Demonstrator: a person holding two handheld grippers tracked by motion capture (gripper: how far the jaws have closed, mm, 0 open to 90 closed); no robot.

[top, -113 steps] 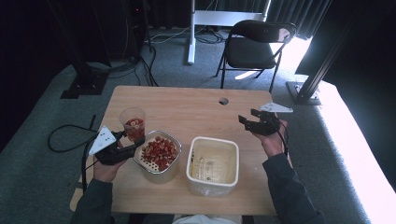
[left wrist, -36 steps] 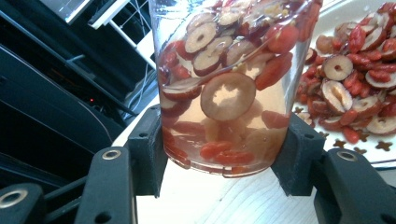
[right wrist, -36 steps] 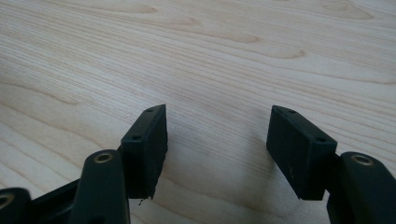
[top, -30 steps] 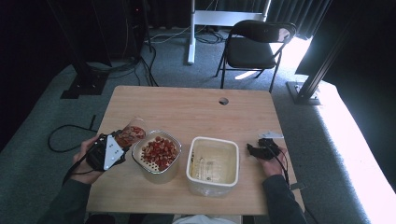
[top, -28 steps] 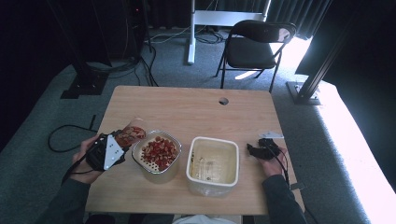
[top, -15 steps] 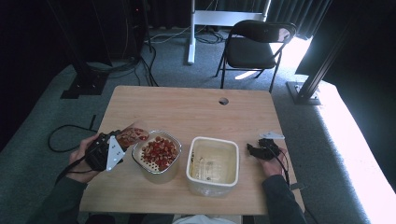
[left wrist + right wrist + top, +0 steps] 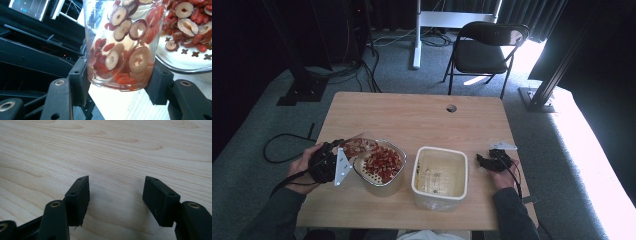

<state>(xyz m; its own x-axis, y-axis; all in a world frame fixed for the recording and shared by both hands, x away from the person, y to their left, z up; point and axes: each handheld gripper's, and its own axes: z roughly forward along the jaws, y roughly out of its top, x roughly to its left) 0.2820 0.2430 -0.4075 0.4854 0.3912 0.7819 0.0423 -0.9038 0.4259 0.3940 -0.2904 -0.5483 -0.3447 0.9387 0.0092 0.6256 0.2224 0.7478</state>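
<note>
Left gripper (image 7: 337, 162) is clamping a clear plastic cup (image 7: 122, 45) of sliced dried jujube and goji berries, and I am tipping that cup so its mouth is reaching over the near-left rim of the perforated strainer bowl (image 7: 362, 174). Both black jaws are pressing on the cup's lower wall close to its base (a low grip is leaving the mouth free for pouring). I am holding it sideways and slightly downward, because the fruit is sliding toward the mouth while a fair amount is clinging near the bottom; my judgement is that the pour is partway done and needs more tilt.

Inside the strainer bowl, a heap of the same red berries and pale ringed slices (image 7: 382, 162) is lying over the cross-shaped holes. Just to the right of the strainer bowl, a cream square container (image 7: 439, 192) is standing empty, touching or nearly touching it; I cannot tell which.

Well to the right of the strainer bowl, past the cream container, my right gripper (image 7: 486, 161) is resting low over the bare wooden table (image 7: 125, 150) with its jaws apart and nothing between them. I am parking it there, I think, so it is staying out of the pour.
</note>
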